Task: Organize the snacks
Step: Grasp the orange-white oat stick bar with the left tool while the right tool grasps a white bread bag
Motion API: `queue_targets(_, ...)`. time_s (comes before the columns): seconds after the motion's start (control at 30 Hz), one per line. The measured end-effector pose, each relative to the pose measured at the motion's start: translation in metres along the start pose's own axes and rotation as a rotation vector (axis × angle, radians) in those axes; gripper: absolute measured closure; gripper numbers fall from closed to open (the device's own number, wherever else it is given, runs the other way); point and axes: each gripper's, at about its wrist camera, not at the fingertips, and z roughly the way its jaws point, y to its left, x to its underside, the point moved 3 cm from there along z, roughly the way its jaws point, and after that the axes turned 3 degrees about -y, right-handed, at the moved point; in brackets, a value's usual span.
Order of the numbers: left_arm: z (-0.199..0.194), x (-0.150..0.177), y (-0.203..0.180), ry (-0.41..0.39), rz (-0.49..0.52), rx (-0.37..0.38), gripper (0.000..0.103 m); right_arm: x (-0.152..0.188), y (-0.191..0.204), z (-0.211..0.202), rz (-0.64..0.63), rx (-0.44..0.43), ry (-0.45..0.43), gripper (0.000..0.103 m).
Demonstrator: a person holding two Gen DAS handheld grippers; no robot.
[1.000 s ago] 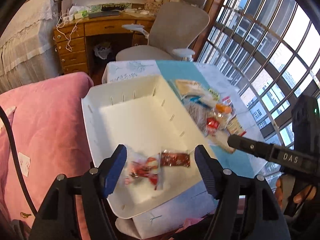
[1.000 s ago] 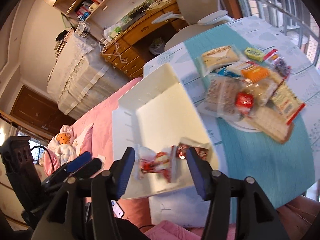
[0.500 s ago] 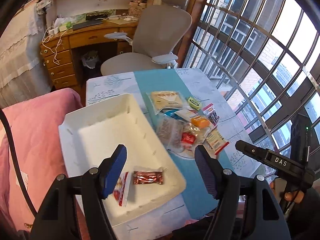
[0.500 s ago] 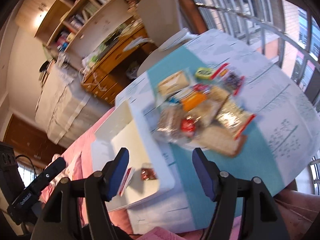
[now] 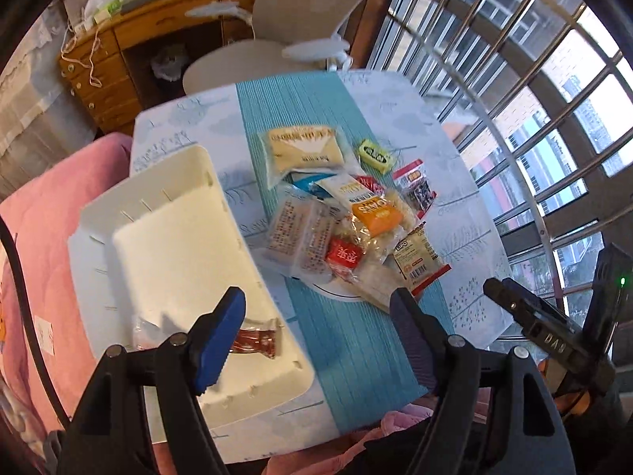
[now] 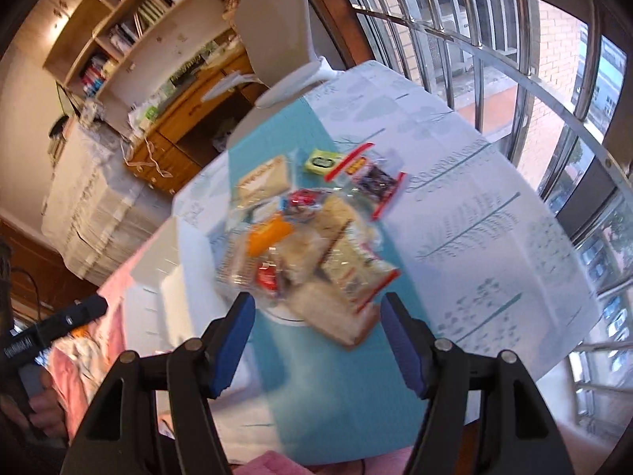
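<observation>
on the table (image 5: 455,182), two snacks are seen in the white bin (image 5: 178,245) left of the left gripper (image 5: 316,332), whose empty jaws are opening; the snack pile (image 6: 308,245) ahead of the right gripper (image 6: 314,340), spread apart and empty, is left.

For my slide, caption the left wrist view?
Left gripper opening, empty, over white bin beside snack pile.

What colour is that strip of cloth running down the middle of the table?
The table runner is teal blue with fine ribbing, clearest in the left wrist view.
</observation>
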Motion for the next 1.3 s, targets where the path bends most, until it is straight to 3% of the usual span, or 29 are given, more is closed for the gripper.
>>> queue_targets(0.37,0.059,-0.044,-0.03,0.107,-0.085,-0.045,0.028,-0.014,-0.02,0.048,-0.234,0.057,0.143,0.037)
queue_targets(0.83,0.147,-0.086,-0.046,0.251,-0.238,-0.098,0.028,-0.02,-0.005,0.104,-0.593,-0.034,0.279,0.037)
queue_targets(1.0,0.18,-0.09,-0.05,0.307,-0.273,-0.124,0.028,-0.02,-0.01,0.123,-0.605,-0.08,0.355,0.037)
queue_targets(1.3,0.217,-0.097,-0.054,0.348,-0.297,-0.181,0.028,-0.02,-0.028,0.156,-0.5,-0.161,0.51,0.037)
